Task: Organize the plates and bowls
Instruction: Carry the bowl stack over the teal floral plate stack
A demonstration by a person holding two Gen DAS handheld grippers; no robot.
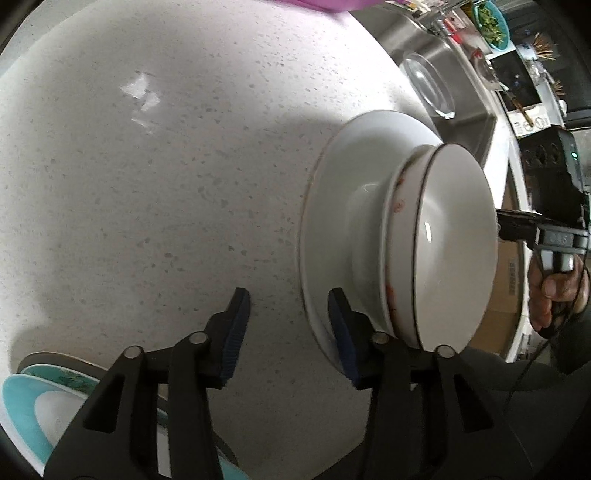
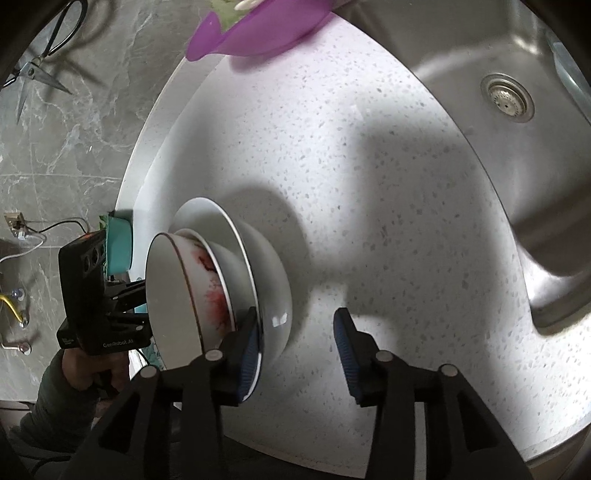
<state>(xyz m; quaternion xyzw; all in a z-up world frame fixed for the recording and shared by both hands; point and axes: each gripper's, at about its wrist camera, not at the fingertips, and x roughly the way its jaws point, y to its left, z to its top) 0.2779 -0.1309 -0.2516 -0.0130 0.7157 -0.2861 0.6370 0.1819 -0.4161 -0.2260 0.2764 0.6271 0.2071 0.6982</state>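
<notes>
Left wrist view: a stack of dishes is being shown on a speckled white tabletop, close to the edge that borders a steel sink. The stack is made up of a wide white plate at the bottom, a white bowl with red smears on it, and a clean white bowl nested on top.

The left hand-held gripper is being held partly open, with nothing gripped. Its one blue pad is lying just beside the plate's rim, while the other is hanging over bare tabletop, so the rim is not yet between them. The stack is lying to one side of this gripper.

In the right wrist view, the right hand-held gripper is likewise partly open and empty. One pad is sitting against the plate's rim on the opposite side; actual contact cannot be told. The stack is thus flanked by both grippers, neither clearly nearer.

A teal plate pile is seen at the tabletop's near corner, a purple container by its far edge, and a glass dish in the sink. Nothing is standing between the grippers and the stack.
</notes>
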